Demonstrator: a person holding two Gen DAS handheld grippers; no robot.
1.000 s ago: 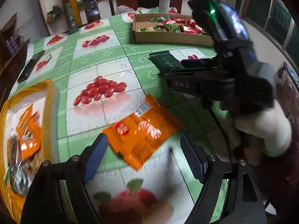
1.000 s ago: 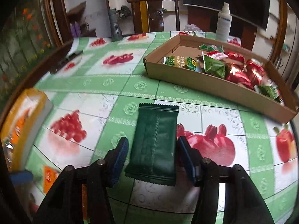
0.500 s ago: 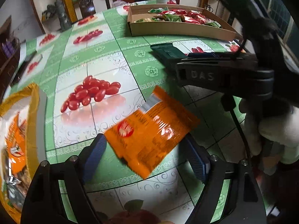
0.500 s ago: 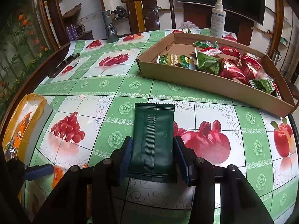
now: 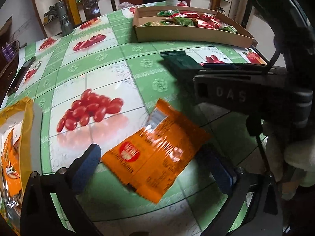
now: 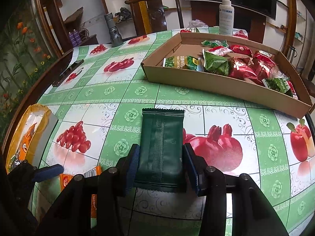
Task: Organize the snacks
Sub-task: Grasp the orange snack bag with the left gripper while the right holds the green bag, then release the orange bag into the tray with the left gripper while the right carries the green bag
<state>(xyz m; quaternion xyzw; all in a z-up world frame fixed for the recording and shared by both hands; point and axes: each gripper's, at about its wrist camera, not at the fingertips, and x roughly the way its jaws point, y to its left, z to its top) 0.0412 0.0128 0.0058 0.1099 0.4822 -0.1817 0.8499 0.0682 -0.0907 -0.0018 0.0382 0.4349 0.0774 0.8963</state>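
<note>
1. Partly hidden, my right tongs [image 6: 161, 167] cover the near end of the dark green packet [image 6: 162, 143]; from my left camera they show side-on as a black bar across the right of the view, and the gloved hand [image 5: 295, 157] under them is dim.
2. Blurred, the orange packet [image 5: 155, 153] has print I cannot read. The right camera catches only a corner of it, behind the right tongs' frame.
3. Far ahead of both tongs sits the cardboard tray [image 6: 216, 82] of red and green snacks, with a spray bottle [image 6: 226, 15] and a grey torch [image 6: 114, 29] beyond it. A dark phone-like slab [image 6: 69, 71] lies far left.
4. Left of my left tongs [image 5: 157, 169], a yellow-edged bag [image 5: 27, 129] is cut off by the frame.
5. My left tongs have just been opening; they stand wide, with the orange packet between the pads, untouched and flat on the fruit-print tablecloth [image 5: 102, 72].
6. My right tongs are clenched on the dark green packet's long edges; it juts forward above the cloth, seam up, its far edge serrated.
</note>
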